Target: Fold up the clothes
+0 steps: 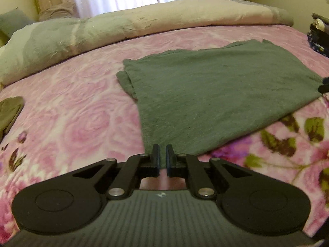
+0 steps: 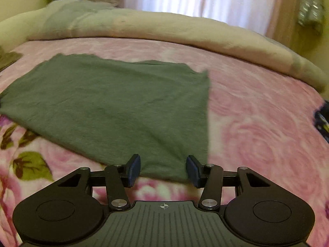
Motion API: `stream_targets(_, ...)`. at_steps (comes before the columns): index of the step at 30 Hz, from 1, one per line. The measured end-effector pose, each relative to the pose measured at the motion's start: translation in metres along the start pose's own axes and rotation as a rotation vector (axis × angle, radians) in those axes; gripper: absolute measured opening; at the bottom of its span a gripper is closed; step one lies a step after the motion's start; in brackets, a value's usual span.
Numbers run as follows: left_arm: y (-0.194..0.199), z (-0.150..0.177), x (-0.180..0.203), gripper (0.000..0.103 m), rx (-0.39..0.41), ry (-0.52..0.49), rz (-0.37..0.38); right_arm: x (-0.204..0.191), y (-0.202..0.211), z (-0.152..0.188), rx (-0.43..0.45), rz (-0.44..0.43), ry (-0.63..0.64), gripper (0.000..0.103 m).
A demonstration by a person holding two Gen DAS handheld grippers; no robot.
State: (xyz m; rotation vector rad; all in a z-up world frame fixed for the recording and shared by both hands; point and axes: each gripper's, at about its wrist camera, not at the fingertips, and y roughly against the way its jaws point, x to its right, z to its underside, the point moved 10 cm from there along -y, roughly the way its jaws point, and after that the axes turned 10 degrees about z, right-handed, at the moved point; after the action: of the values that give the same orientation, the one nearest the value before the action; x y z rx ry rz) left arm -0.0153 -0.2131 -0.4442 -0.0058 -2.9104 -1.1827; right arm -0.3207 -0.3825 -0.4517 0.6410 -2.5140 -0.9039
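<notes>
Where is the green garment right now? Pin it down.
The green garment lies flat on the pink floral blanket, in front of the rolled beige duvet; its near corners sit at the left gripper and the right gripper.

L gripper (image 1: 162,157): pitched fwd-down | fingers (image 1: 155,156) nearly together, thin gap, cloth corner pinched betw. them | R gripper (image 2: 163,169): pitched fwd-down | fingers (image 2: 134,169) about half apart, pads not pressing anything | R gripper tip just visible at right edge of L view
</notes>
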Motion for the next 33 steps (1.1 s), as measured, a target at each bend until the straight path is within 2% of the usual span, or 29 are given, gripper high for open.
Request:
stream_targets(1, 0.003, -0.004, 0.004, 0.008, 0.018, 0.01, 0.006, 0.003, 0.005, -0.001, -0.005, 0.006, -0.018, 0.049)
stream_targets(4, 0.005, -0.015, 0.014, 0.009, 0.072, 0.048, 0.018, 0.0, 0.022, -0.018, 0.08, -0.009, -0.081, 0.049)
stream_targets(6, -0.012, -0.004, 0.006, 0.009, 0.029, 0.102, -0.013, -0.001, 0.016, -0.02, 0.073, 0.0, -0.109, 0.049)
stream_targets(7, -0.018, 0.001, 0.001, 0.009, 0.018, 0.131, -0.026, 0.0, 0.009, -0.018, 0.06, 0.008, -0.113, 0.049)
stream_targets(9, -0.019, 0.008, -0.006, 0.009, 0.02, 0.182, -0.043, 0.008, -0.01, 0.004, -0.033, 0.057, -0.131, 0.049)
stream_targets(10, -0.014, 0.009, -0.006, 0.009, 0.011, 0.194, -0.058, 0.013, -0.007, 0.007, -0.003, 0.035, -0.164, 0.048)
stream_targets(11, -0.009, 0.009, -0.005, 0.009, -0.006, 0.194, -0.081, 0.018, -0.001, 0.011, -0.013, 0.036, -0.174, 0.048)
stream_targets(13, 0.002, 0.013, -0.001, 0.009, -0.053, 0.222, -0.123, 0.028, 0.007, 0.02, -0.058, 0.1, -0.165, 0.049)
stream_targets(15, 0.016, 0.018, 0.007, 0.009, -0.082, 0.273, -0.148, 0.036, 0.02, 0.029, -0.089, 0.133, -0.21, 0.049)
stream_targets(16, 0.023, 0.019, 0.012, 0.013, -0.08, 0.293, -0.155, 0.039, 0.03, 0.033, -0.094, 0.133, -0.25, 0.049)
stream_targets(17, 0.03, 0.019, 0.018, 0.02, -0.077, 0.313, -0.158, 0.039, 0.04, 0.034, -0.092, 0.122, -0.282, 0.049)
stream_targets(19, 0.048, 0.019, 0.037, 0.028, -0.062, 0.343, -0.148, 0.035, 0.062, 0.035, -0.079, 0.089, -0.345, 0.049)
stream_targets(22, 0.071, 0.015, 0.064, 0.033, -0.045, 0.371, -0.148, 0.023, 0.088, 0.028, -0.069, 0.024, -0.409, 0.049)
stream_targets(26, 0.095, 0.009, 0.091, 0.036, -0.025, 0.367, -0.169, 0.002, 0.122, 0.019, -0.048, -0.032, -0.431, 0.049)
stream_targets(33, 0.122, 0.009, 0.115, 0.039, -0.004, 0.342, -0.201, -0.019, 0.148, 0.021, -0.036, -0.027, -0.385, 0.049)
